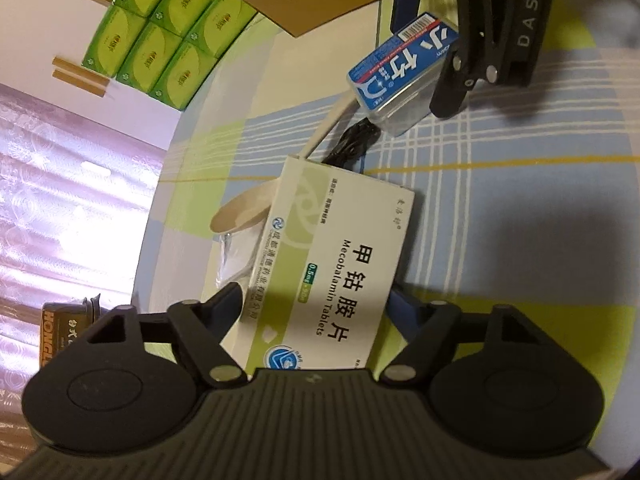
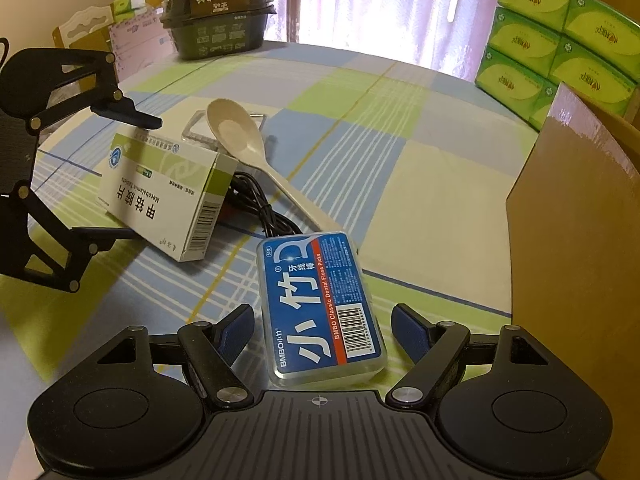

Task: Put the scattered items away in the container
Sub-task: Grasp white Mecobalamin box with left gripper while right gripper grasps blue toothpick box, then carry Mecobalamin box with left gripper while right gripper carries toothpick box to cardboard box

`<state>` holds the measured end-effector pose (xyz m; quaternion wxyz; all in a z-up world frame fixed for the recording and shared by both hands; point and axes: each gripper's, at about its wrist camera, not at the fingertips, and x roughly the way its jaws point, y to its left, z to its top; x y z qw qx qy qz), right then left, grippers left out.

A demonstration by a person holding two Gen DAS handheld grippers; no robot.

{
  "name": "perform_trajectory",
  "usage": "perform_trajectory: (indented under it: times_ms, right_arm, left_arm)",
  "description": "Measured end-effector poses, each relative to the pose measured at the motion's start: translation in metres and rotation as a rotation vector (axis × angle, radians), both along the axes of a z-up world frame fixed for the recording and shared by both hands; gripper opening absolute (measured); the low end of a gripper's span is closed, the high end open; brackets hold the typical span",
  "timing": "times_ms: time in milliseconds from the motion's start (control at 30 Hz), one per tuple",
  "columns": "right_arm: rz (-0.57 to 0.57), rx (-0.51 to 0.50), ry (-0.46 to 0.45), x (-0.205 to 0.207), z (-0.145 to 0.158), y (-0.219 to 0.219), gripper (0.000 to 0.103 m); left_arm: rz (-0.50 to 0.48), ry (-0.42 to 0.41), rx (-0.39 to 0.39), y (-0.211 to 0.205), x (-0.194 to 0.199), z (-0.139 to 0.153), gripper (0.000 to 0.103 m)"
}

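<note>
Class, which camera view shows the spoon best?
The right wrist view: the spoon shows from bowl to most of its handle. In the left wrist view the tablet box hides its middle, leaving part of the bowl and handle.

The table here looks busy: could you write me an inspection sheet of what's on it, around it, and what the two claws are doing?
Surface: checked tablecloth on a round table.
Job's things: tablet box, floss pick case, pale spoon, cardboard box at right.
Clutter: clear plastic piece under the spoon; dark food tub at the far edge.
Grippers: left claw open around the tablet box; right claw open around the floss case.
Cables: black cord bundled beside the tablet box.
Surroundings: green tissue packs, curtain.
</note>
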<state>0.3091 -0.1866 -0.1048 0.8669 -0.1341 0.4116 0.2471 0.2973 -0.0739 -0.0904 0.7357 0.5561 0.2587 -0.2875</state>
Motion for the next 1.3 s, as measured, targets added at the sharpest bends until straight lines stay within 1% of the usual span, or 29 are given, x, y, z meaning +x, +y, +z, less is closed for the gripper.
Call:
perform_trajectory:
  times_ms: [67, 100, 133, 200, 333, 400, 467, 633, 767, 833, 900, 933, 1000, 1100, 1167, 1233, 1300]
  right_arm:
    - [-0.003, 0.002, 0.0, 0.0, 0.0, 0.0, 0.082]
    - [-0.003, 0.002, 0.001, 0.0, 0.0, 0.0, 0.078]
    - [-0.003, 0.001, 0.003, -0.001, 0.0, 0.0, 0.063]
    - [-0.003, 0.001, 0.008, -0.002, 0.001, 0.0, 0.06]
    - [-0.007, 0.01, 0.01, -0.007, 0.005, -0.002, 0.059]
    - [-0.007, 0.025, 0.02, -0.012, 0.009, -0.003, 0.059]
    - [-0.005, 0.041, 0.026, -0.021, 0.013, -0.003, 0.059]
    - [0.003, 0.063, 0.055, -0.058, 0.022, -0.007, 0.059]
    - [-0.009, 0.068, 0.076, -0.091, 0.025, -0.014, 0.059]
    - [-0.015, 0.065, 0.085, -0.109, 0.024, -0.02, 0.059]
    - [-0.016, 0.061, 0.094, -0.124, 0.023, -0.026, 0.059]
    - [-0.016, 0.057, 0.094, -0.13, 0.023, -0.028, 0.059]
    - [-0.023, 0.053, 0.089, -0.14, 0.022, -0.033, 0.059]
    - [-0.028, 0.051, 0.07, -0.148, 0.022, -0.037, 0.06]
    - [-0.023, 0.044, 0.054, -0.152, 0.02, -0.037, 0.06]
    - [-0.026, 0.046, 0.056, -0.154, 0.016, -0.039, 0.06]
    - [-0.031, 0.044, 0.062, -0.153, 0.013, -0.04, 0.06]
  left_arm:
    - [0.006, 0.007, 0.001, 0.0, 0.001, 0.002, 0.074]
    - [0.011, 0.01, 0.001, -0.001, 0.001, 0.003, 0.074]
    - [0.018, 0.016, -0.001, -0.001, 0.002, 0.004, 0.074]
    - [0.044, 0.042, -0.017, -0.001, 0.002, 0.008, 0.074]
    - [0.113, 0.121, -0.046, -0.001, -0.002, 0.02, 0.072]
    - [0.151, 0.182, -0.071, -0.001, -0.007, 0.027, 0.072]
    - [0.198, 0.262, -0.1, -0.001, -0.014, 0.034, 0.071]
    - [0.334, 0.433, -0.208, 0.001, -0.038, 0.043, 0.071]
    - [0.441, 0.568, -0.307, 0.004, -0.067, 0.044, 0.068]
    - [0.462, 0.601, -0.331, 0.004, -0.083, 0.043, 0.067]
    - [0.467, 0.614, -0.341, 0.007, -0.098, 0.043, 0.07]
    - [0.469, 0.612, -0.342, 0.008, -0.103, 0.043, 0.074]
    - [0.477, 0.595, -0.341, 0.009, -0.109, 0.043, 0.076]
    - [0.501, 0.578, -0.362, 0.01, -0.108, 0.046, 0.077]
    - [0.502, 0.541, -0.362, 0.008, -0.107, 0.047, 0.079]
    - [0.501, 0.512, -0.355, 0.006, -0.106, 0.046, 0.08]
    - [0.495, 0.51, -0.359, 0.002, -0.102, 0.043, 0.081]
